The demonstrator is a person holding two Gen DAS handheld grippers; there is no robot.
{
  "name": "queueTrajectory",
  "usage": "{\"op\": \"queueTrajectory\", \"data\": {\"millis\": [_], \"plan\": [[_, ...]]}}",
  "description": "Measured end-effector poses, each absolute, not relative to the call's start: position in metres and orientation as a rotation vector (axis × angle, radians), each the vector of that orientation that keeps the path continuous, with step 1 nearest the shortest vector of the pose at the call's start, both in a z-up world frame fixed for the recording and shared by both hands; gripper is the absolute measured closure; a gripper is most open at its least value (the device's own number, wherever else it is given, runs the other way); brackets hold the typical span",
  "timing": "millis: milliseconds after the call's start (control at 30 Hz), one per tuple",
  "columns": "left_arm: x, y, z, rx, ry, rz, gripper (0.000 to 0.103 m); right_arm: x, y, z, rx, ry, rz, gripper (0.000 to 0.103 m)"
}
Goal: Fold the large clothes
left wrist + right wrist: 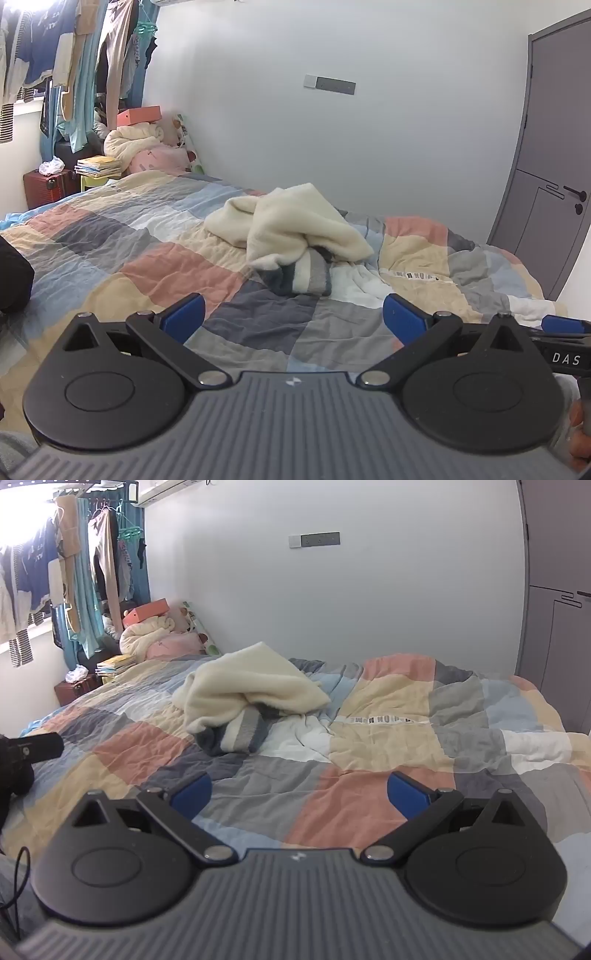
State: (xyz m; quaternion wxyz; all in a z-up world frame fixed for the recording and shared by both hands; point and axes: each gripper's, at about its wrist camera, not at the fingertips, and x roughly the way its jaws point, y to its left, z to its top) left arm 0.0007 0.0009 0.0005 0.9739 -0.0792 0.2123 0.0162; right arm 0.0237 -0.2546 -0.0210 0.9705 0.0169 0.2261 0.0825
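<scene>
Lying across the room is a bed with a checked quilt in peach, blue, grey and cream, all wrinkled. A white wall is running behind it, and a grey door is standing at the right. Clothes are hanging by the bright window at the far left, over a pile of blankets, books and a red suitcase.

A cream garment is lying crumpled in a heap on the quilt, with a grey striped cuff sticking out at the front.

The left gripper is hanging over the quilt with its blue fingers spread wide, holding nothing. The garment is sitting ahead of it, not touching. The right gripper is also spread wide and holding nothing, with the garment ahead and to its left.
</scene>
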Motion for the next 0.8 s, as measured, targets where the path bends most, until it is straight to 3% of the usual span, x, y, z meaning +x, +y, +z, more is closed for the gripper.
{"op": "queueTrajectory", "data": {"millis": [800], "plan": [[-0.0061,-0.0016,0.0052,-0.128,0.406,0.043,0.0,0.0215,-0.2589,-0.0214,0.037,0.466,0.159,0.0]]}}
